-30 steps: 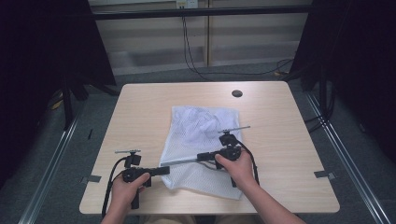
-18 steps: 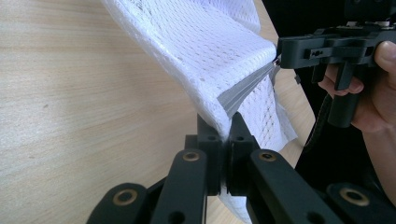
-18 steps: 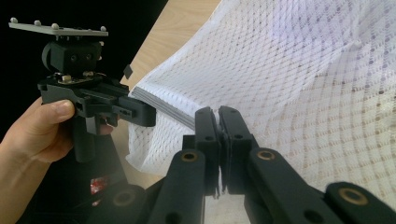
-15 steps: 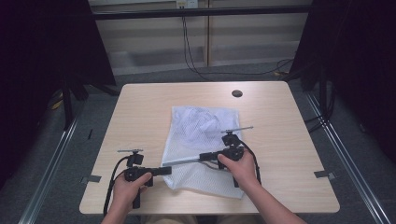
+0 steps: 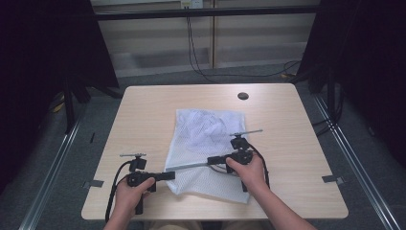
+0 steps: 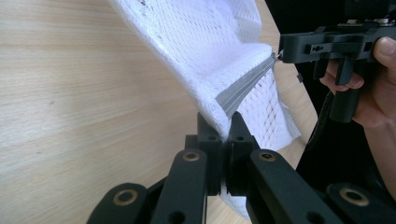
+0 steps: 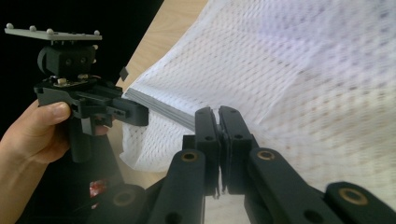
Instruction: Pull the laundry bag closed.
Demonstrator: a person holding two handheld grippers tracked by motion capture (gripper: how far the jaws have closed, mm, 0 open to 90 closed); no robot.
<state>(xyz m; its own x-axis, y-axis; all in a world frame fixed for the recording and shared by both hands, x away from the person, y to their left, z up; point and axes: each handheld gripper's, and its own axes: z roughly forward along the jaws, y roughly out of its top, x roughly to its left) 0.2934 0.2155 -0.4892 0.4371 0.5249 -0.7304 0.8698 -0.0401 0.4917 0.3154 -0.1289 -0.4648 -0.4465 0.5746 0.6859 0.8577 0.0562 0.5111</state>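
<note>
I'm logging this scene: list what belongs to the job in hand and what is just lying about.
In the job: white mesh bag; its grey zipper; left gripper; right gripper.

Lying about: dark round spot on the table; cables behind.

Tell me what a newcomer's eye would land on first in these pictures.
First, the white mesh laundry bag lying mid-table on the wooden table. Next, its grey zipper, stretched taut near the front edge between the left gripper, jaws shut on the bag's zipper end, and the right gripper, jaws shut at the zipper's other end.
</note>
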